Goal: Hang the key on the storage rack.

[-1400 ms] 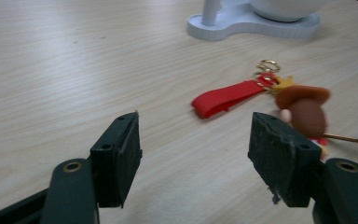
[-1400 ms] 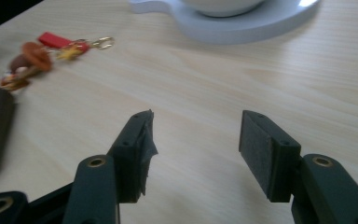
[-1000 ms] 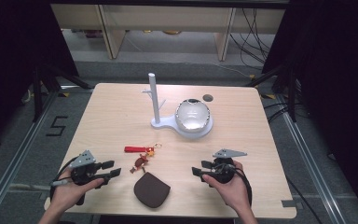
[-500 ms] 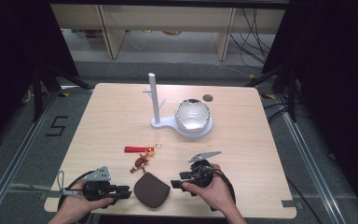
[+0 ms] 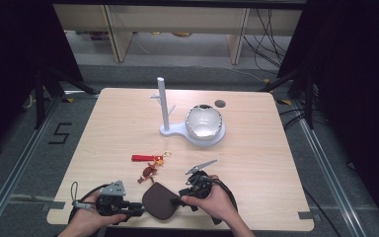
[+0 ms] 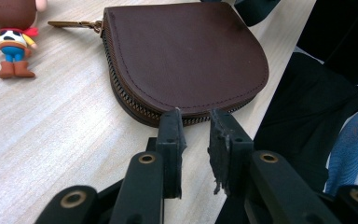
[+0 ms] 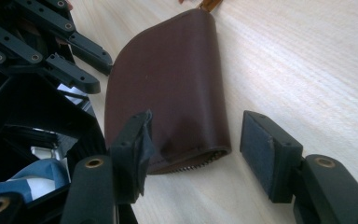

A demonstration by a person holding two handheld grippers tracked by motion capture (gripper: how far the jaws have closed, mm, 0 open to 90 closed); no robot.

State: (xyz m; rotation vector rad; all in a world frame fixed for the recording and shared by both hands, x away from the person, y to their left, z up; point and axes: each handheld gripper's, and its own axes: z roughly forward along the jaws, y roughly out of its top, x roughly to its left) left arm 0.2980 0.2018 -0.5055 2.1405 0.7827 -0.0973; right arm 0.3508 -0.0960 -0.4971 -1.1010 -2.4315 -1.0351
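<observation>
The bench [image 5: 256, 163] is a big light wood top. Far back on it stands a white stand [image 5: 164, 106] with a tall post and little pegs, and its flat foot holds a round shiny bowl [image 5: 205, 122]. The bowl looks like it has a clear or silver dome on it, and I cannot tell what is inside.

Closer in lies a red strap [image 5: 143, 158] with a small gold clip, and just beside it a little toy cowboy [image 6: 13, 35] on a key ring.

At the near edge of the bench lies the brown pouch [image 5: 159, 201], flat on the wood, between the two tools. It looks like soft leather, with a round top, one straight end, and a zip [image 6: 130, 102] that runs around its curved side. The zip is closed, so I cannot see if anything is in it. I think it is light and bends a bit, and the skin is smooth, so it may slide if pushed. The thick zip rim looks like the best place to pinch it.

The left tongs [image 6: 196, 121] are a little way apart, with their tips right at the zip rim and nothing clamped between them. The right tongs [image 7: 193, 140] are wide apart around the straight end of the pouch. One pad [image 7: 137, 140] presses the leather and the other pad [image 7: 263, 149] is off to the side on the wood
</observation>
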